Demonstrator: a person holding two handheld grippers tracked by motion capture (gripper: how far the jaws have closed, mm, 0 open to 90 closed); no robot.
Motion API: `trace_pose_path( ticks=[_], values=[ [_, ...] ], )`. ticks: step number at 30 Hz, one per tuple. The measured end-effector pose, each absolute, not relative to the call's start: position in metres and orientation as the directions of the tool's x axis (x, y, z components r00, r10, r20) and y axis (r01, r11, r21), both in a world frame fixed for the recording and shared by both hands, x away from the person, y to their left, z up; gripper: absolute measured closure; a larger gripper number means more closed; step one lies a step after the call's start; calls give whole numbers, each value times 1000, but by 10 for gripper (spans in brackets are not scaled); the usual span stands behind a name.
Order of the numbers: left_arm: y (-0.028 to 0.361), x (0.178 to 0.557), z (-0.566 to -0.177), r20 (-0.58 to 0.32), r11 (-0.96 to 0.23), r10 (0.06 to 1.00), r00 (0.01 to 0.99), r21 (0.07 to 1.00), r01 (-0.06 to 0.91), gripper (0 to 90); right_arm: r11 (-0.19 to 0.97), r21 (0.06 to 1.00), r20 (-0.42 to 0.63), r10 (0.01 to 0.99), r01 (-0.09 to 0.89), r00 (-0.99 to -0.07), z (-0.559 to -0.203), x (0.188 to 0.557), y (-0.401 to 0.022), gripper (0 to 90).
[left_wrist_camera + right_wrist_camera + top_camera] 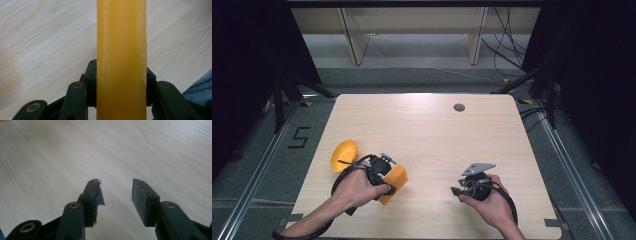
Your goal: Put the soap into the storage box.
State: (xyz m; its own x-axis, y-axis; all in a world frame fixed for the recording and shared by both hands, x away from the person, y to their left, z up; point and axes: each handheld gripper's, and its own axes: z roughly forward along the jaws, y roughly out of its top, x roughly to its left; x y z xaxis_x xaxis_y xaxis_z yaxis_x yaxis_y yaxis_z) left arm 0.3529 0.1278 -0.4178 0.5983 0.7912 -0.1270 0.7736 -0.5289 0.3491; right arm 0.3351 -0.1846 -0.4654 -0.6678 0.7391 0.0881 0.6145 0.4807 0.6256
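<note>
An orange-yellow block (398,176) is clamped in my left gripper (391,184) near the table's front left. In the left gripper view the block (121,37) stands upright between the two black jaws, and both pads press on its sides; my left gripper (121,72) holds it a little above the wood. My right gripper (455,190) rests low over the front right of the table, pointing left. In the right gripper view my right gripper (116,187) has its jaws apart with bare wood between them; a scrap of torn tape hangs from the left pad (96,192).
A rounded yellow-orange piece (344,154) lies on the light wooden table (427,135) just behind my left hand. A small dark grommet (459,107) sits near the far edge. Black stands and cables flank the table. Blue cloth (200,86) shows low at the right.
</note>
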Motion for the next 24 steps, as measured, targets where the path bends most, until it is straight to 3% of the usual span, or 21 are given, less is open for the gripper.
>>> trace_pose_path(
  ticks=[24],
  values=[
    [175,357,-403,-140,-392,872,470,376,839,607,449,668,71,756,594,-651,-463,335,-189,570]
  ],
)
